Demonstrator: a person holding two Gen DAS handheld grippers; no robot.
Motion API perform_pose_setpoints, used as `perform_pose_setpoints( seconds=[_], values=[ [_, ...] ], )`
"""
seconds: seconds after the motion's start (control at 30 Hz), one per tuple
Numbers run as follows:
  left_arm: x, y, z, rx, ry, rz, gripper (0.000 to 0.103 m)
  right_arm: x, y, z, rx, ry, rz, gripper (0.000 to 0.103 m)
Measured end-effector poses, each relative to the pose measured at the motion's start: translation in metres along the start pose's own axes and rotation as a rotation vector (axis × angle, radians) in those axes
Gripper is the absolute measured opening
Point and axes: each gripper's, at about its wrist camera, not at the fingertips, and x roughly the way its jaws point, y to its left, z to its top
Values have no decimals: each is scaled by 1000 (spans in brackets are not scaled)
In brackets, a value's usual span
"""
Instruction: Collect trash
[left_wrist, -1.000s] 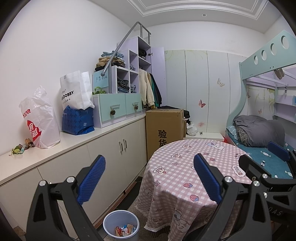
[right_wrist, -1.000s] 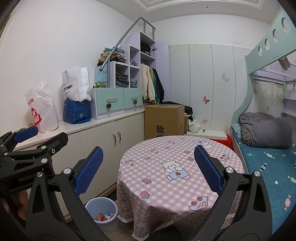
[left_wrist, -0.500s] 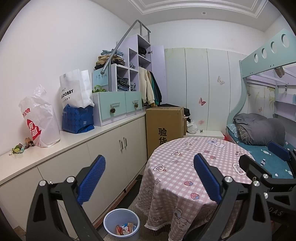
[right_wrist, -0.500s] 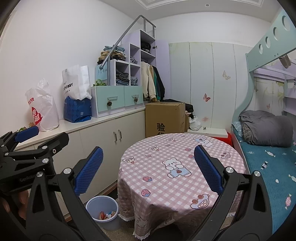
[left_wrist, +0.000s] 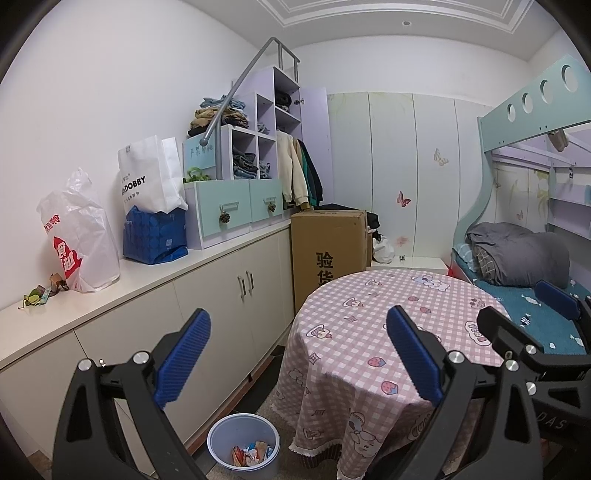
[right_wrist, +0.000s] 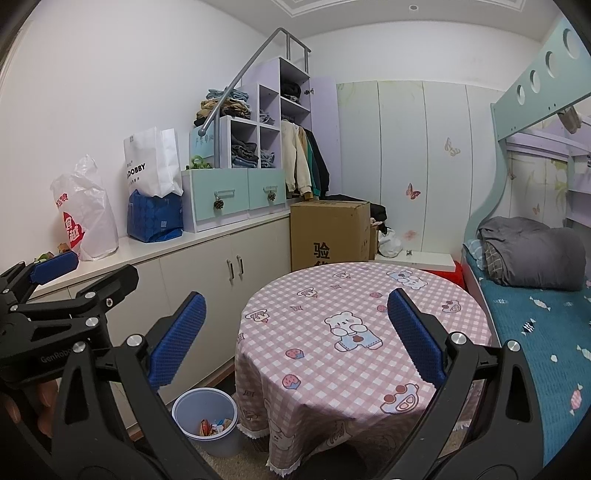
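At the far left of the left wrist view, a small heap of crumpled wrappers (left_wrist: 37, 295) lies on the white countertop (left_wrist: 147, 275), just beside a white plastic bag with red print (left_wrist: 77, 236). Further along the counter stand a blue bag (left_wrist: 155, 236) with a white paper bag (left_wrist: 151, 177) in it, then a pale green drawer unit (left_wrist: 236, 206) with shelves of folded clothes above. Below, on the floor between the cabinet doors and the table, sits a pale blue bin (left_wrist: 242, 445) holding colourful wrappers in its bottom. The left gripper (left_wrist: 297, 354) hangs in the air with its blue pads spread wide and nothing between them. A tall cardboard box (left_wrist: 328, 243) stands behind the round table (left_wrist: 369, 332), whose pink checked cloth with cartoon prints carries no loose item. In the right wrist view the right gripper (right_wrist: 295, 336) is likewise spread wide and empty above the table's near edge, with the bin (right_wrist: 205, 417) to its lower left and the left gripper's frame at the left edge. At the far right is a bunk bed (right_wrist: 535, 332) with a teal sheet and a rolled grey quilt (right_wrist: 532, 254).
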Motion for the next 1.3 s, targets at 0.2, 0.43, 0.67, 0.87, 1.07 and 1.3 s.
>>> perform_pose_setpoints(
  seconds=[0.2, 0.43, 0.67, 0.87, 1.07, 1.3],
  values=[
    [0, 0, 0, 0, 2, 0, 94, 1, -1, -3, 3, 7, 2, 97],
    [3, 2, -1, 2, 9, 0, 94, 4, -1, -3, 4, 13, 3, 97],
    [2, 3, -4, 3, 14, -1, 94, 4, -2, -3, 4, 13, 3, 97],
    [3, 3, -2, 2, 14, -1, 94, 4, -2, -3, 5, 13, 4, 97],
    [2, 3, -2, 3, 16, 0, 94, 5, -1, -4, 5, 17, 6, 97],
    [4, 4, -2, -3, 23, -9, 94, 5, -1, -3, 6, 18, 6, 97]
  ],
)
